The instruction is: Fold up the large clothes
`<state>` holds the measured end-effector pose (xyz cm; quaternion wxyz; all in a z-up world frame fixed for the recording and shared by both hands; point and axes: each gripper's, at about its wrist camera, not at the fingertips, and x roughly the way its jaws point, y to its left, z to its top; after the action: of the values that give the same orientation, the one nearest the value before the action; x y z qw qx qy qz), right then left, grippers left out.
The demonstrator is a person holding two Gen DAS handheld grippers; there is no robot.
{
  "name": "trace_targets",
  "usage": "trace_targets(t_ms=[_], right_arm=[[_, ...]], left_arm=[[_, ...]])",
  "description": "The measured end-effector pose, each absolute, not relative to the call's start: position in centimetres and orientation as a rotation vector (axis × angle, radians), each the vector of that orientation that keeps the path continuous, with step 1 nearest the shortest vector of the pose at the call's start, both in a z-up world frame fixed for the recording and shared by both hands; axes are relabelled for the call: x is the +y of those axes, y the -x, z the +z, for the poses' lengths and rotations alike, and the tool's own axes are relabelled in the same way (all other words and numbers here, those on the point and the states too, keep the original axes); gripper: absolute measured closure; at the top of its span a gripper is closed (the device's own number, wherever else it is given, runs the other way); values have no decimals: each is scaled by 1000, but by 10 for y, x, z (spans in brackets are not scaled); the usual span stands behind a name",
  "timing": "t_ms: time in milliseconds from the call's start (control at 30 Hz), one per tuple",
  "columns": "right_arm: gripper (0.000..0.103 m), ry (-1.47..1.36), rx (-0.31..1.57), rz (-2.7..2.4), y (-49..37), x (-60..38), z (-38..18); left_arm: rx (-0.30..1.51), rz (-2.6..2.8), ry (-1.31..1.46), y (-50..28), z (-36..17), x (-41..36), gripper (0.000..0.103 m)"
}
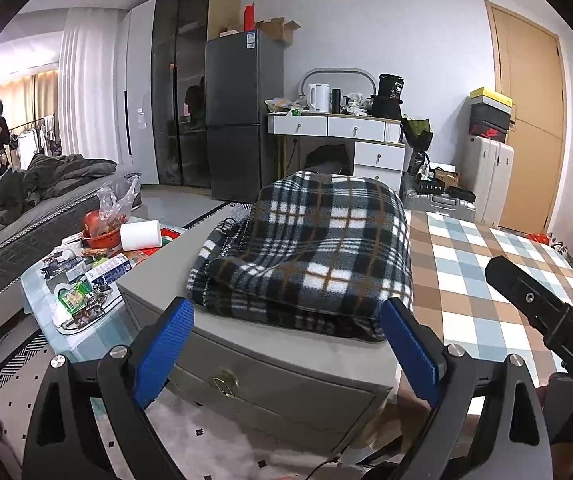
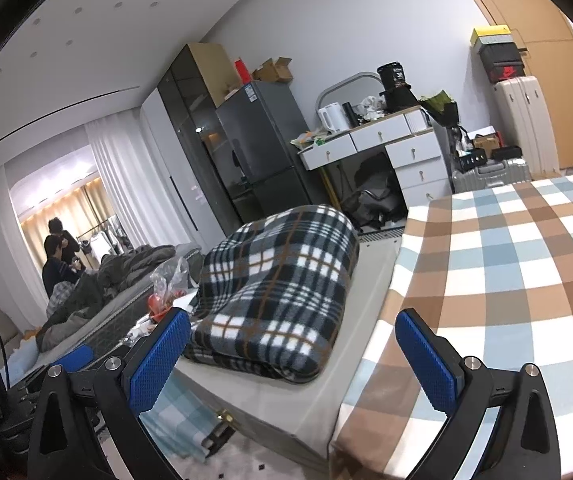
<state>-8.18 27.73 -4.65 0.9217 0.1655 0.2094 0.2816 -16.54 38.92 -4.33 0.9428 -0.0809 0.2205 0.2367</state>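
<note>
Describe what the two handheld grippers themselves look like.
Both match: the left gripper and the right gripper have black plastic bodies with triangular cut-outs and silver round bolts at the joints, each carrying two flat fingers faced with textured blue pads. The right one's black body shows white "DAS" lettering in the left view.

Readable at lower right of the left wrist view: "DAS" in white on the black right gripper (image 1: 546,320) body. On the black tub (image 1: 391,87) at upper centre, the number "38"; other print too small to read.
</note>
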Motion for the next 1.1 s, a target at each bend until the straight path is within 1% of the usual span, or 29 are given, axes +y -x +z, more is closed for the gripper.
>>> trace_targets(t_ms=[1100], right_arm=[[0, -328, 432, 578, 83, 269, -44]], left_arm=[[455, 486, 167, 167, -45, 383, 11]])
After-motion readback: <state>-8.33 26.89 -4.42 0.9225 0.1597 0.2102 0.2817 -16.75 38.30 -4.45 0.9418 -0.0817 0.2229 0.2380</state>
